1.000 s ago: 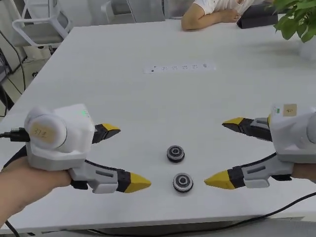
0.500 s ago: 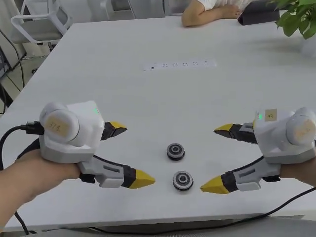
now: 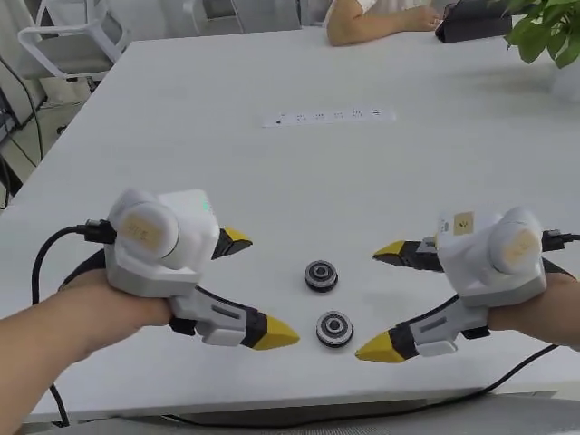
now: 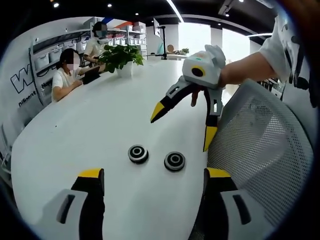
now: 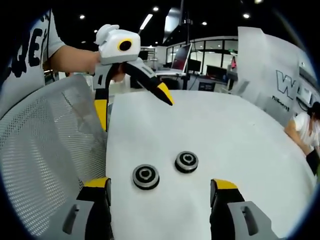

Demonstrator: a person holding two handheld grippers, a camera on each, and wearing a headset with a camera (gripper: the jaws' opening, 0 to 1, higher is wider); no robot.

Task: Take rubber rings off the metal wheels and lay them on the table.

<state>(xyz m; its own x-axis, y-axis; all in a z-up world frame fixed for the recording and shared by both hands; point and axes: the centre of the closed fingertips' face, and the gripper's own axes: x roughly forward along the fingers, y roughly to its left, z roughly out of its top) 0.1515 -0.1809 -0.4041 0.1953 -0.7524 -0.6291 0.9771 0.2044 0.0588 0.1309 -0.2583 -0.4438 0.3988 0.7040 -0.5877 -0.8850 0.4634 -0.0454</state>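
Observation:
Two small metal wheels with black rubber rings lie flat on the white table (image 3: 299, 172): the far wheel (image 3: 321, 275) and the near wheel (image 3: 334, 329). My left gripper (image 3: 263, 288) is open to their left, its yellow-tipped jaws apart and level with the wheels. My right gripper (image 3: 381, 299) is open to their right, facing inward. Both wheels lie ahead of the left gripper's own jaws in the left gripper view, the far wheel (image 4: 138, 154) and near wheel (image 4: 174, 161), with the right gripper (image 4: 184, 125) beyond. The right gripper view shows the near wheel (image 5: 145, 176), the far wheel (image 5: 186, 161) and the left gripper (image 5: 134, 107).
A white power strip (image 3: 331, 117) lies mid-table. A person's arm (image 3: 372, 23) rests at the far edge beside a dark case (image 3: 476, 22) and a green plant (image 3: 546, 34). White chairs (image 3: 68, 45) stand at the far left. A grey mesh chair back (image 4: 255, 150) is close by.
Both grippers have moved inward toward the two wheels, the left rightward and the right leftward. The wheels have stayed put and both grippers stay open.

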